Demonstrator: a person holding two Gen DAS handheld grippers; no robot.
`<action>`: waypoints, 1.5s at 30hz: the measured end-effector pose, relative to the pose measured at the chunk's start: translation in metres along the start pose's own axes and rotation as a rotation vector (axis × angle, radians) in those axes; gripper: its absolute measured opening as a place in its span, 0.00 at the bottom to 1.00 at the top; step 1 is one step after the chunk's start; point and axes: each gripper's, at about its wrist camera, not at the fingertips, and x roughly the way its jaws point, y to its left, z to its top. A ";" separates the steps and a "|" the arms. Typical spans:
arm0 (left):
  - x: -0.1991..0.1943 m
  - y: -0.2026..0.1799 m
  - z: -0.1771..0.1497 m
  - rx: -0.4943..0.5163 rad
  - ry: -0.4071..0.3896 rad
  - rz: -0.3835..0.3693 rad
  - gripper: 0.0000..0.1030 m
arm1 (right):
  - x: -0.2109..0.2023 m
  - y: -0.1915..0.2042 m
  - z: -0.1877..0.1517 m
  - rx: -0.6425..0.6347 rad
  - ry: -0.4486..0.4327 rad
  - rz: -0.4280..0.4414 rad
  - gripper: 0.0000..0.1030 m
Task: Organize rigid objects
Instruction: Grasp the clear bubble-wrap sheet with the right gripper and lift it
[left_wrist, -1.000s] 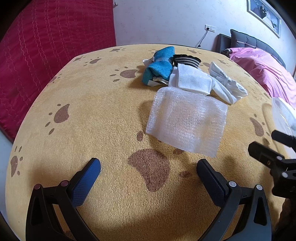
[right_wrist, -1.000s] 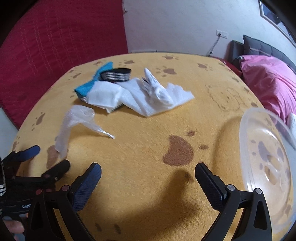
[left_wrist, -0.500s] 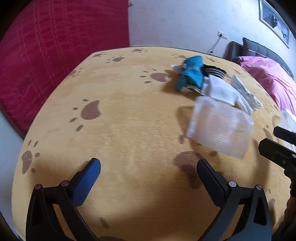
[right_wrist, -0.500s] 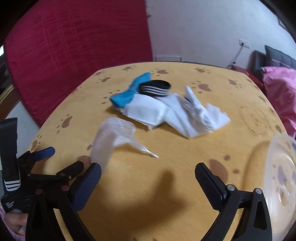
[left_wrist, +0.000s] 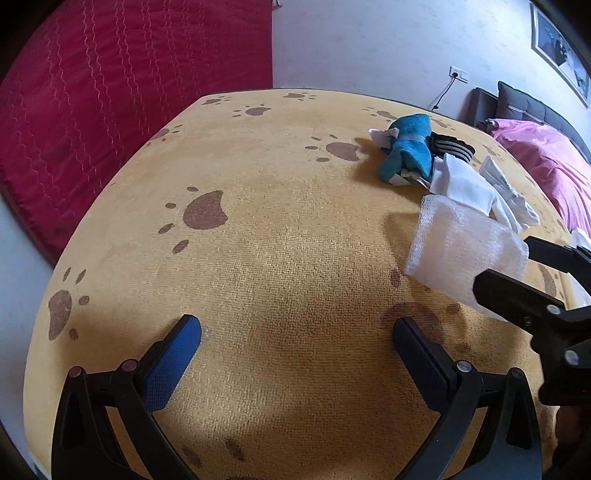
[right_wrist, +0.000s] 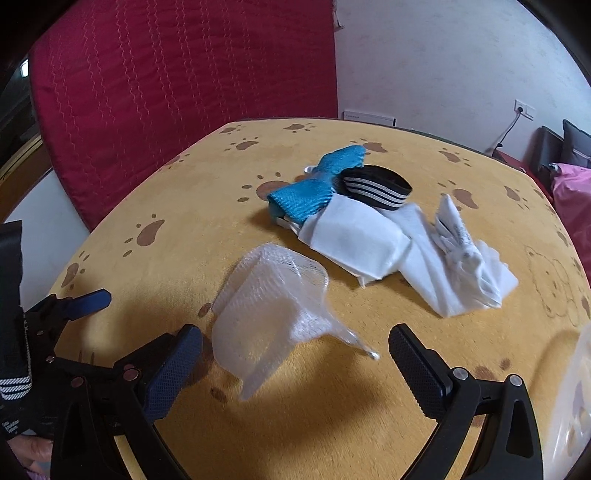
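Both views have swung left over the last second, so the bubble-wrap pouch (right_wrist: 271, 317) now lies just ahead of the right claw (right_wrist: 295, 354), which stands wide open and empty. The left claw (left_wrist: 295, 345), equally open, faces bare yellow paw-print bench (left_wrist: 258, 229). A right-claw pickup looks likely next.

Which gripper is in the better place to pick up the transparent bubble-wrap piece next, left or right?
Probably the right. The right gripper is open with the bubble-wrap piece just ahead of its fingers. The left gripper, also open, faces bare yellow cloth; the wrap sits off to its right.
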 end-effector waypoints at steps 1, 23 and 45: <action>0.000 0.000 0.000 0.002 0.000 0.001 1.00 | 0.001 0.000 0.000 -0.002 0.003 0.002 0.97; 0.002 -0.002 0.000 0.012 0.005 0.014 1.00 | 0.002 -0.010 -0.004 0.043 -0.007 0.047 0.19; -0.007 -0.035 0.025 0.036 -0.007 -0.031 1.00 | -0.051 -0.061 -0.034 0.190 -0.081 0.051 0.18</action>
